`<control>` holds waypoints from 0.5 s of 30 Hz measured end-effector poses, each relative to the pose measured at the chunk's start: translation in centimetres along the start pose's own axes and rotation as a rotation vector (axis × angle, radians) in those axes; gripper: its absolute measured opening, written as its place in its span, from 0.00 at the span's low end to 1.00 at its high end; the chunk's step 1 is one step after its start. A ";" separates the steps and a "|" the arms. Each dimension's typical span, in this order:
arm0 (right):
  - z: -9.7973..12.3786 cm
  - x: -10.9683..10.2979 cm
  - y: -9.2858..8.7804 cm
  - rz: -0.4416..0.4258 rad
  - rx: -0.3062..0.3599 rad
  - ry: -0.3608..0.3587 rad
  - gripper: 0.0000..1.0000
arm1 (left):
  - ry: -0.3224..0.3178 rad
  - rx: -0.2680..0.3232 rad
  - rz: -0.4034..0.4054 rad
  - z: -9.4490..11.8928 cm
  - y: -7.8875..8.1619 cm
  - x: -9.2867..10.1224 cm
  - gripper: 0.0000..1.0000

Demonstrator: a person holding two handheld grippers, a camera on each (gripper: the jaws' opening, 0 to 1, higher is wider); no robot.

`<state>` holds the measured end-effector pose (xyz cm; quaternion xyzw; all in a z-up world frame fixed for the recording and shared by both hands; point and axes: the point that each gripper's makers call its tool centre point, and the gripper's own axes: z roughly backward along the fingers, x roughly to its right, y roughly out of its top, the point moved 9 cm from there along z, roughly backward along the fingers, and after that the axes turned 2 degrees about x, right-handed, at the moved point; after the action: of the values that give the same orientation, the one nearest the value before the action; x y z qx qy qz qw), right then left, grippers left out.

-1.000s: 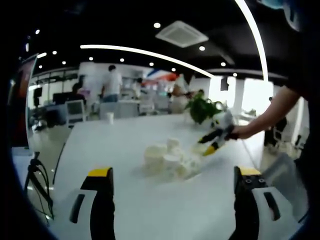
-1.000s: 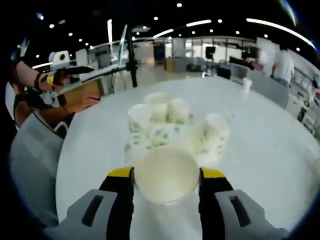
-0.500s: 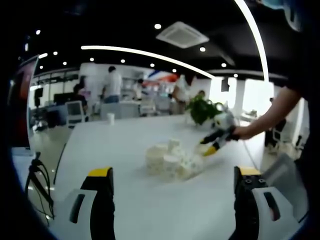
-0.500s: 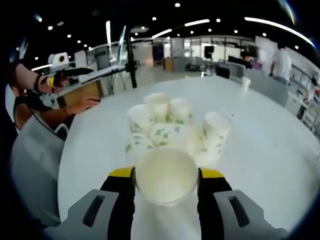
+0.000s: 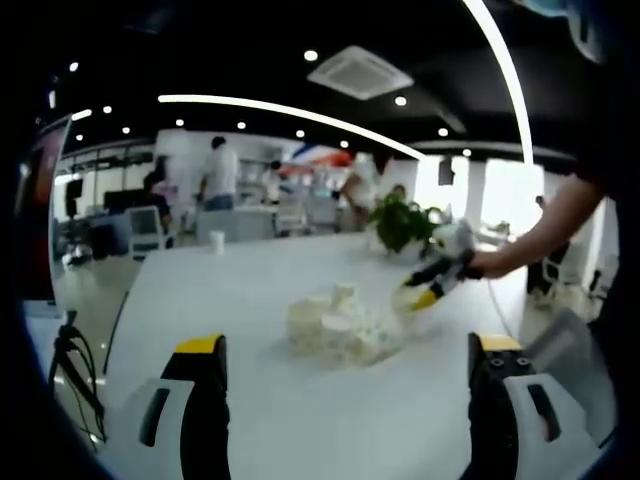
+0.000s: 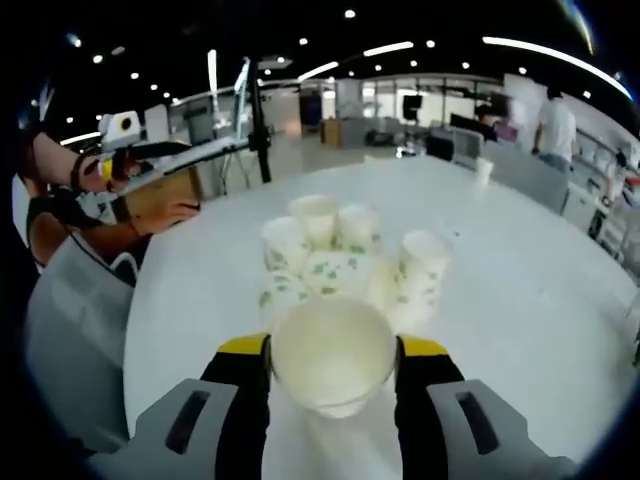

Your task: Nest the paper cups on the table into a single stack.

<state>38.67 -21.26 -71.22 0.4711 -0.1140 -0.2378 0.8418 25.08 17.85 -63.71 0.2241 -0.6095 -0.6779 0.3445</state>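
Note:
A cluster of white paper cups [image 6: 340, 262] with green leaf prints sits mid-table, some upright, some lying down. My right gripper [image 6: 333, 352] is shut on a white paper cup [image 6: 332, 357], its mouth facing the camera, held just short of the cluster. In the left gripper view the same cluster of cups [image 5: 335, 325] lies ahead, and the right gripper [image 5: 432, 280] hangs over its right side in a person's hand. My left gripper [image 5: 345, 395] is open and well back from the cups, nothing between its jaws.
The white table [image 5: 250, 290] stretches far back, with a lone cup [image 5: 217, 239] near its far end and a potted plant [image 5: 404, 217] at the right. People stand in the office behind. A person's arm [image 6: 125, 225] rests at the table's left edge.
The right gripper with its cup has drawn slightly back and up from the cluster. The left gripper stays open and hardly moves.

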 end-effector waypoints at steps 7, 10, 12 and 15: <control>1.2 -0.7 1.1 0.009 0.040 -0.002 0.46 | -0.010 0.004 -0.012 -0.1 0.1 0.2 1.00; 1.6 -1.0 1.6 0.016 0.051 -0.005 0.46 | -0.011 0.007 -0.011 -0.2 0.1 0.2 1.00; 1.9 -1.2 1.9 0.024 0.059 -0.004 0.46 | -0.014 0.007 -0.011 -0.2 0.1 0.2 1.00; 2.4 -1.5 2.5 0.032 0.077 -0.004 0.46 | -0.017 0.008 -0.007 -0.2 0.1 0.2 1.00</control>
<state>37.08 -21.13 -67.77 0.5006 -0.1323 -0.2207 0.8265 25.12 17.51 -63.63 0.2219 -0.6145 -0.6785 0.3357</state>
